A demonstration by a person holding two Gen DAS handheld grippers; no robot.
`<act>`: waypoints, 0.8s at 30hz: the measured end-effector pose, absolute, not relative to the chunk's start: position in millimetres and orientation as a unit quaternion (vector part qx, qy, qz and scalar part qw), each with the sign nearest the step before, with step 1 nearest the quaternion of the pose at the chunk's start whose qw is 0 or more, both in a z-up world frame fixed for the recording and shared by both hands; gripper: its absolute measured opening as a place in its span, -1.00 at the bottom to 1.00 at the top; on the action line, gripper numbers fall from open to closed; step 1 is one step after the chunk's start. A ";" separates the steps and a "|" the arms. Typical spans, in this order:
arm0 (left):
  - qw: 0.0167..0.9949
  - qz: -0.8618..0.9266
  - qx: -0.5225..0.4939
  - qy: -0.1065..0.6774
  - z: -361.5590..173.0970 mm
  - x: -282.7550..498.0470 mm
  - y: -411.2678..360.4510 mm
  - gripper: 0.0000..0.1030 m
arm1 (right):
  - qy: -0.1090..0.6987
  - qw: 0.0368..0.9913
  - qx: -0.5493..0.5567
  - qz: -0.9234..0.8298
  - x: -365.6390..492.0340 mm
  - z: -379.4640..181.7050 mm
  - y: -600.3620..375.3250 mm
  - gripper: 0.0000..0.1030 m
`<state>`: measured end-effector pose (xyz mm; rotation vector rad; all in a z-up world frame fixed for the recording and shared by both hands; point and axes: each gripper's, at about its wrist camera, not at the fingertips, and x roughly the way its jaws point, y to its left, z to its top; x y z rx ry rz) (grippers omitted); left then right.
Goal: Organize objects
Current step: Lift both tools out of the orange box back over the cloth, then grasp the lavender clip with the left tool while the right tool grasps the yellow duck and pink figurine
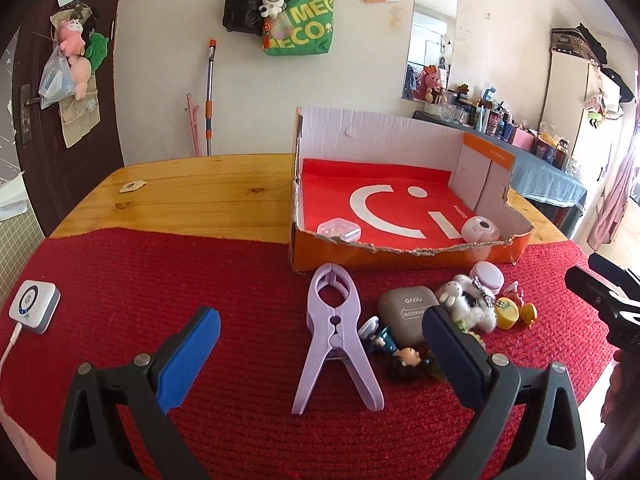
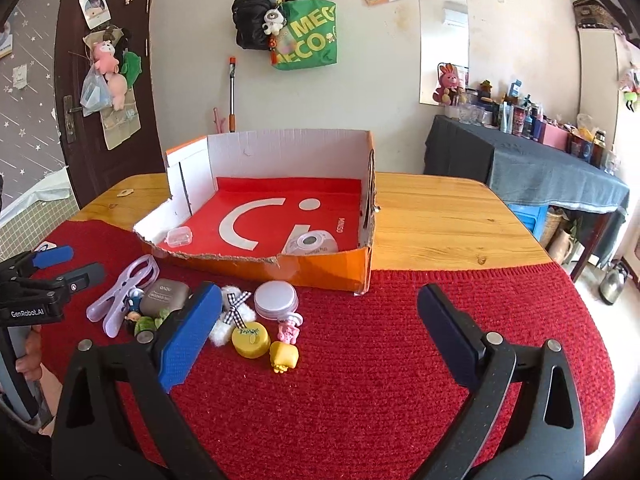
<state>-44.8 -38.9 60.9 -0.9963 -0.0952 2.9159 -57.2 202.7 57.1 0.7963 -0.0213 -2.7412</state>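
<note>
- We take the lilac clip (image 1: 336, 340) for the likeliest next thing to go: it lies flat on the red knitted mat (image 1: 160, 272), just in front of the orange cardboard box (image 1: 400, 254), at the left edge of the little heap of trinkets.
- We judge it light, stiff plastic with smooth sides; the waist at the spring hinge looks the surest place to pinch, since the splayed legs could twist out of the pads.
- Beside it the grey earbud case (image 1: 404, 312) is rounded and probably slippery, and the white plush toy (image 1: 466, 300) is soft and will squash, so it forgives a loose hold.
- The yellow round piece (image 2: 250, 338) and the yellow figure (image 2: 283, 356) are small and light; we would take them across their width.
- The box already holds a clear little case (image 1: 339, 230) and a pale round case (image 1: 480, 230).
- Our left gripper (image 1: 320, 332) stands wide apart, astride the clip without touching it, holding nothing.
- Our right gripper (image 2: 320, 320) is spread wide too, empty above the mat, with the trinkets beside its left pad.
</note>
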 end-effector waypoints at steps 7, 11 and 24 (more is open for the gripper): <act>0.026 0.932 -0.360 -0.039 40.8 -47.8 -44.3 1.00 | -0.015 0.144 0.320 -0.936 -65.7 30.2 199.2 0.94; 0.020 0.928 -0.369 -0.037 35.7 -49.4 -47.0 1.00 | -0.008 0.140 0.333 -0.932 -68.9 22.9 197.4 0.94; 0.009 0.921 -0.389 -0.014 26.3 -59.0 -47.2 1.00 | 0.016 0.130 0.369 -0.920 -81.1 8.6 191.8 0.94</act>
